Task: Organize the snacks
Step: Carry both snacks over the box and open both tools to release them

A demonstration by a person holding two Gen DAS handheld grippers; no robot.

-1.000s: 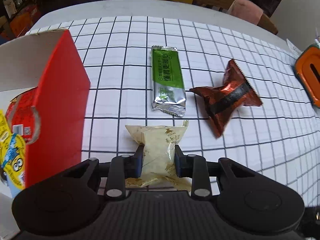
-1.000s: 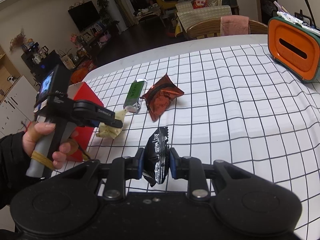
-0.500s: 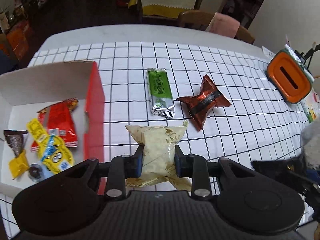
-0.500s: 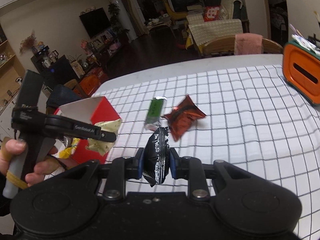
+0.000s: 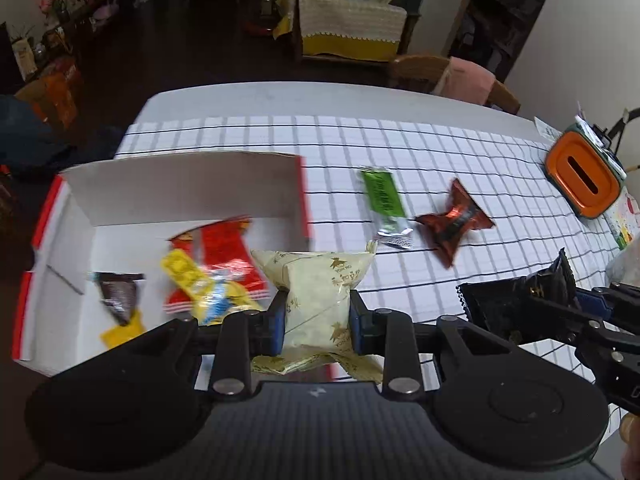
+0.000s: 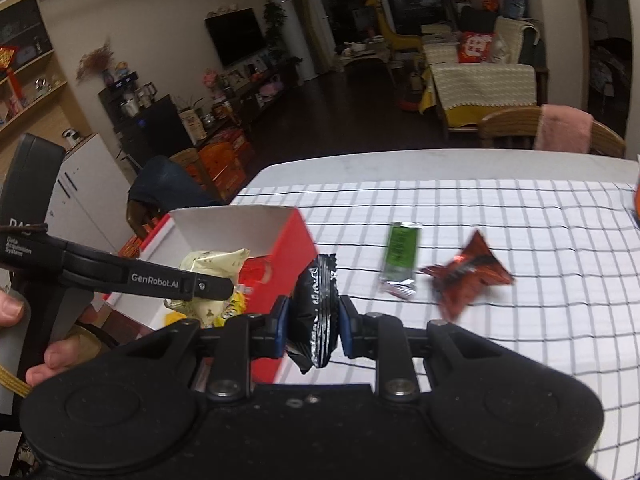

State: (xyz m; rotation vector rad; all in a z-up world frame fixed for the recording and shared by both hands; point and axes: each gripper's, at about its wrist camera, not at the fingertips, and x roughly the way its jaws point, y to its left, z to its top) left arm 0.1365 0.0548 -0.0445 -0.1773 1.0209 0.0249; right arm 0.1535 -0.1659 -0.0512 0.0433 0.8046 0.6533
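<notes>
Checked tablecloth [image 5: 460,152] spreads across the whole frame, white with black grid lines, living room dim behind it with a sofa and a wooden chair at twelve o'clock. On it, at ten o'clock from my left tongs [image 5: 316,316], sits the red cardboard box [image 5: 180,188], open top, white inside, a few wrappers already lying on its floor. That box is what the coming move turns on, I reckon: it lies just left of and beyond my left tongs, so the left hand is the nearer one.

My left tongs are clamped tight on the cream pastry packet [image 5: 316,292], its long axis pointing straight ahead along the fingers, hanging over the box's right wall. My right tongs [image 6: 312,320] are pinched closed on the black snack packet [image 6: 316,312], held upright on edge, with the box at ten o'clock from them and further off.

Still out on the cloth: the green wafer bar [image 5: 386,204] at one o'clock, lengthwise away from me, and the red-brown twisted wrapper [image 5: 454,222] just beside it to the right. An orange tissue box [image 5: 582,168] sits at two o'clock, well apart.
</notes>
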